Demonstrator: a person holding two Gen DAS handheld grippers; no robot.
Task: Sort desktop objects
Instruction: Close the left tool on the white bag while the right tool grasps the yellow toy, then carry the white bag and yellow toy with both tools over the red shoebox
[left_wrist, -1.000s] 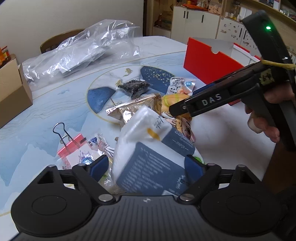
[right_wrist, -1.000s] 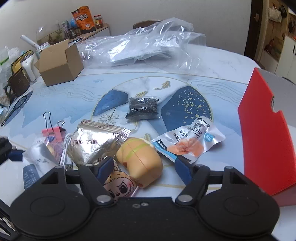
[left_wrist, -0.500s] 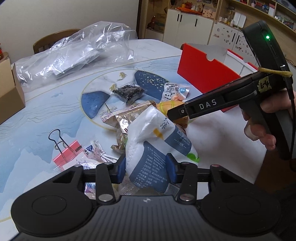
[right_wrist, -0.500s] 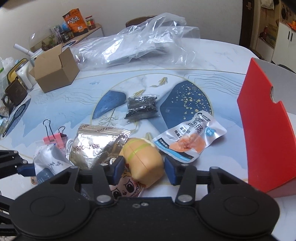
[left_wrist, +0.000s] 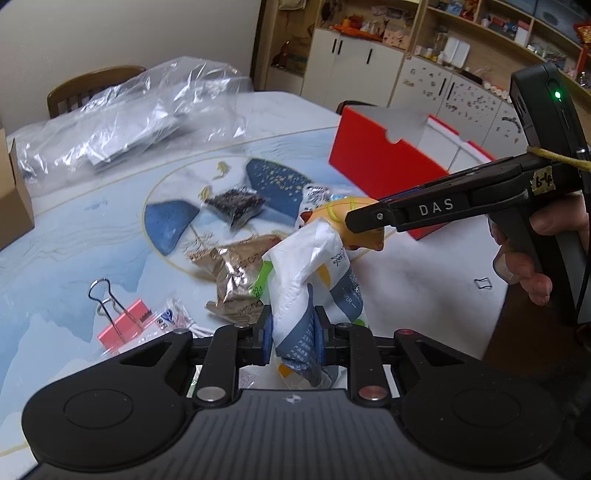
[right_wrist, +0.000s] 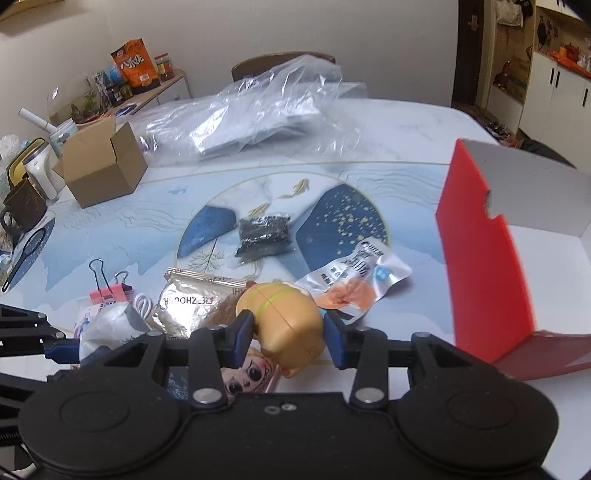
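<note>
Mid-pickup, the left tool (left_wrist: 291, 341) is pinching a white pack (left_wrist: 314, 280) and the right tool (right_wrist: 288, 334) is clamping a toy (right_wrist: 288, 321); next, both need carrying to the red box (right_wrist: 480, 258) at right.

In the right wrist view, the toy figure (right_wrist: 286, 325) sits nearest, between the right gripper's (right_wrist: 288, 332) fingers. Left of it lies the foil pouch (right_wrist: 192, 299), and further left the binder clips (right_wrist: 107, 291). The snack packet (right_wrist: 354, 280) lies just right of the toy, with the open box (right_wrist: 491, 258) at the far right. Behind these, mid-table, rests the bag of dark bits (right_wrist: 264, 236). The cardboard box (right_wrist: 103, 170) stands back left, the clear plastic bag (right_wrist: 255, 122) behind centre. The left gripper (left_wrist: 291, 338) holds the tissue pack (left_wrist: 314, 288) before the pouch.
</note>
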